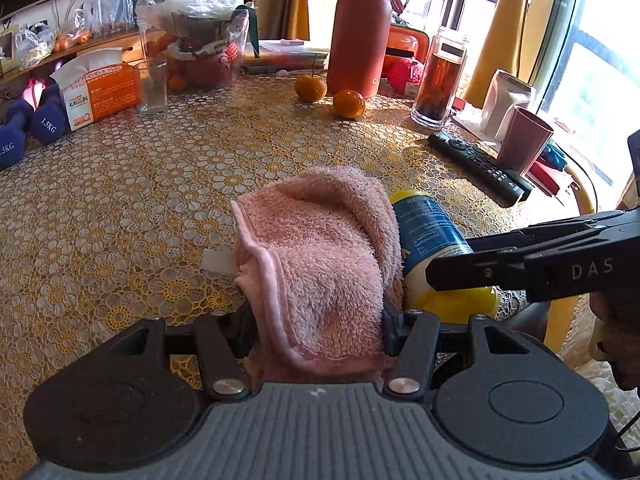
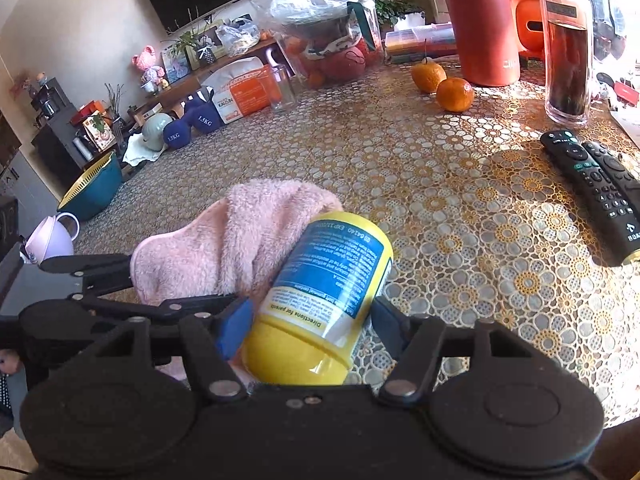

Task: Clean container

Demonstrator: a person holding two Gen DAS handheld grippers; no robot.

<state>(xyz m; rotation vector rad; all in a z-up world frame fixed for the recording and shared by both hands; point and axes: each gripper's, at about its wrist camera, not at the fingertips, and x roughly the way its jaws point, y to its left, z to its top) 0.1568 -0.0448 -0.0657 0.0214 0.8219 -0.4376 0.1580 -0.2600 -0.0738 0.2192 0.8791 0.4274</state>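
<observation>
Container [image 2: 320,296]: lying tilted between the right gripper's fingers, yellow cap toward the camera, blue label up, over the patterned tablecloth [image 2: 460,240].
Cloth [image 1: 316,264]: pink, fluffy, pressing against the container's left side, draping over its far end.
Right gripper [image 2: 312,320]: pinching the container near its cap, a pad on either side.
Left gripper [image 1: 316,320]: clamping the folded cloth, fingers mostly hidden under the pile.
Remote controls [image 2: 596,188]: lying side by side, right of the container, well apart from it.
Oranges [image 1: 330,96]: sitting farther back, beside the red bottle [image 1: 358,36].
Drinking glass [image 1: 151,86]: standing far left, by the tissue pack [image 1: 100,88].
</observation>
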